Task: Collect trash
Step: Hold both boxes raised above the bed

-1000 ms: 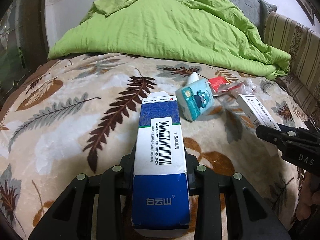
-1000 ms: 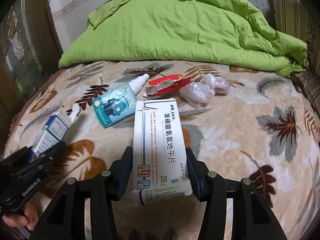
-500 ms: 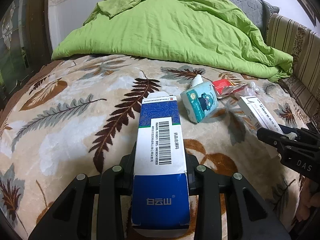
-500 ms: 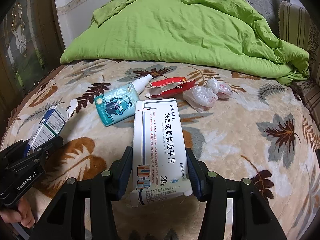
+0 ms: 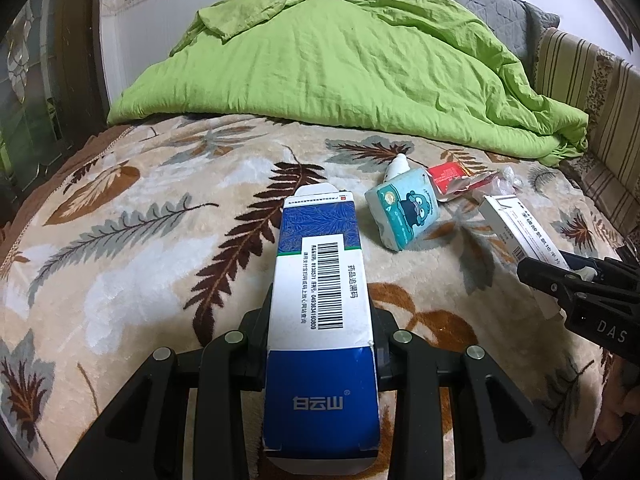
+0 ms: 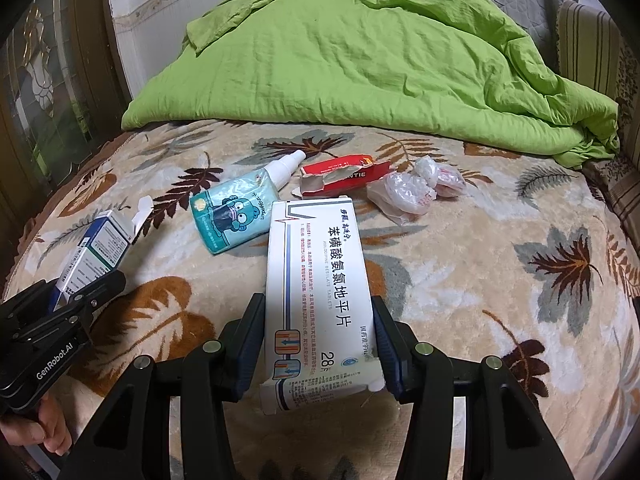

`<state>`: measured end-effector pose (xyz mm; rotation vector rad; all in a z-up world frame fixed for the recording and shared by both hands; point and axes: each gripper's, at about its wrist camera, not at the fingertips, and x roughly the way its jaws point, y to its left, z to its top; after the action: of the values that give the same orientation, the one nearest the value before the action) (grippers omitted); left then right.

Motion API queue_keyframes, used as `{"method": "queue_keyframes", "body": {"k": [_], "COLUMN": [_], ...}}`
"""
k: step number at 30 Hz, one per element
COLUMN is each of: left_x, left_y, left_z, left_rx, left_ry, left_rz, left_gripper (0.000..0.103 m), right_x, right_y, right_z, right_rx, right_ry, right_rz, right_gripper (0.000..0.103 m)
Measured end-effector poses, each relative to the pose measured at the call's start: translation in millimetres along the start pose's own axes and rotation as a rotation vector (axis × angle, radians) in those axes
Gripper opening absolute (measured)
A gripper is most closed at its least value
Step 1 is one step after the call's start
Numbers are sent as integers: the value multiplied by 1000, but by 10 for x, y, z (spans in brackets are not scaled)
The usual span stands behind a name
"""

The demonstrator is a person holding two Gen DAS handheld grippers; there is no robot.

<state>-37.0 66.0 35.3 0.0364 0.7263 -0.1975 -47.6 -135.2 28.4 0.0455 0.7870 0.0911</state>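
Note:
My left gripper (image 5: 320, 316) is shut on a blue and white medicine box (image 5: 320, 300) with a barcode, held just above the leaf-patterned blanket (image 5: 140, 248). In the right wrist view that same blue box (image 6: 96, 252) shows at the left. A white tablet box (image 6: 320, 296) sits clamped in my right gripper (image 6: 320, 316); it appears again as the white box (image 5: 516, 224) in the left wrist view. On the bed beyond lie a teal pouch with a white cap (image 6: 236, 208), a torn red carton (image 6: 344, 176) and crumpled clear plastic (image 6: 412, 192).
A green duvet (image 6: 360, 60) is heaped across the back of the bed. A striped cushion (image 5: 600, 92) stands at the right, dark wooden furniture with glass (image 6: 48, 92) at the left. A hand (image 6: 44, 432) holds the left gripper's handle.
Both grippers have drawn slightly back and up with their boxes, so the bed and duvet sit a little lower in view. The trash on the bed has not moved.

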Motion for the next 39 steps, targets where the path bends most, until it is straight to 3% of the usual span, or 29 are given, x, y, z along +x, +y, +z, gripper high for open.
{"method": "queue_keyframes", "body": {"k": [39], "left_x": [-5], "left_y": [41], "left_z": [16], "left_rx": [-17], "left_ry": [-3], "left_rz": [10], "left_gripper": [33], "right_x": [5], "right_y": [49], "right_z": [7], "right_rx": [7], "right_ry": [-5], "right_rz": [6], "right_gripper": [55]}}
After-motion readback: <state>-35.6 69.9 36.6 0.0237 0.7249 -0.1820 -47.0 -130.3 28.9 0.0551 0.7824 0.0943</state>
